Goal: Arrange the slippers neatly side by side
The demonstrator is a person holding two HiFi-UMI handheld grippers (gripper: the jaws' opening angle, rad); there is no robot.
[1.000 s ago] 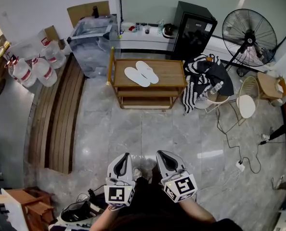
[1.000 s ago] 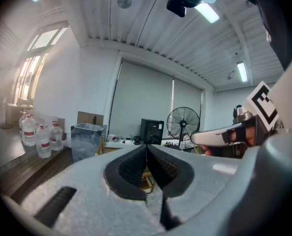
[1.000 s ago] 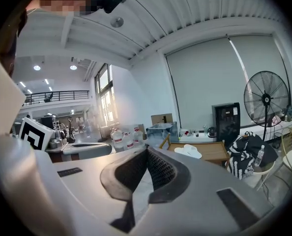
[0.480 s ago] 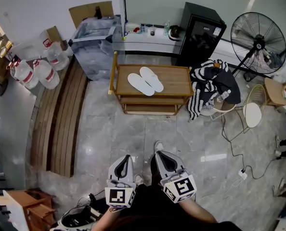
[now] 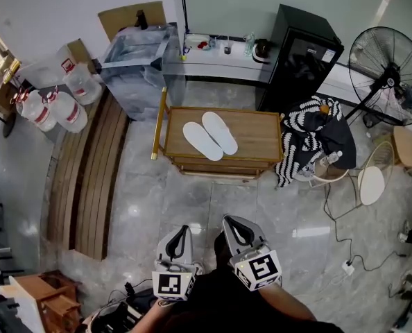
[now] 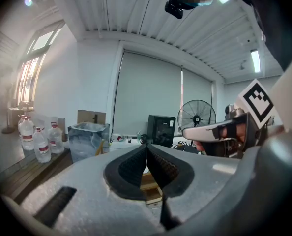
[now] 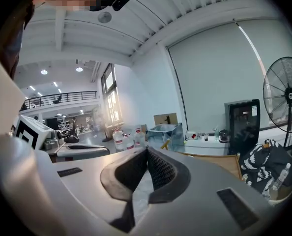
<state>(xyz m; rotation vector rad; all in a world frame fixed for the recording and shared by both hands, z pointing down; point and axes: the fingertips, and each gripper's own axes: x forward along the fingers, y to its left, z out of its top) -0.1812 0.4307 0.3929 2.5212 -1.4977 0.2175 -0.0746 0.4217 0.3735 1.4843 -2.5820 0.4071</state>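
Note:
Two white slippers [image 5: 202, 141] [image 5: 220, 132] lie side by side, slanted, on top of a low wooden table [image 5: 258, 134] near its left half. Both grippers are held low in front of the person's body, well short of the table, over the grey tiled floor. My left gripper [image 5: 183, 229] is shut with nothing between its jaws, the tips meeting [image 6: 147, 146]. My right gripper [image 5: 228, 220] is also shut and empty [image 7: 147, 149]. Each one shows in the other's view: the right gripper [image 6: 219, 132], the left gripper [image 7: 79, 151]. The table [image 7: 224, 163] lies ahead.
Water bottles [image 5: 50, 106] and a clear plastic bin [image 5: 140, 64] stand at the left, with wooden planks [image 5: 88, 172] along the floor. A black cabinet [image 5: 299, 61], a fan [image 5: 393, 57] and a striped cloth [image 5: 313, 141] are right of the table. Cables [image 5: 338, 227] trail on the floor.
The person has walked forward with both grippers: the table with the slippers now sits lower and nearer in the head view. Both grippers stay shut and empty.

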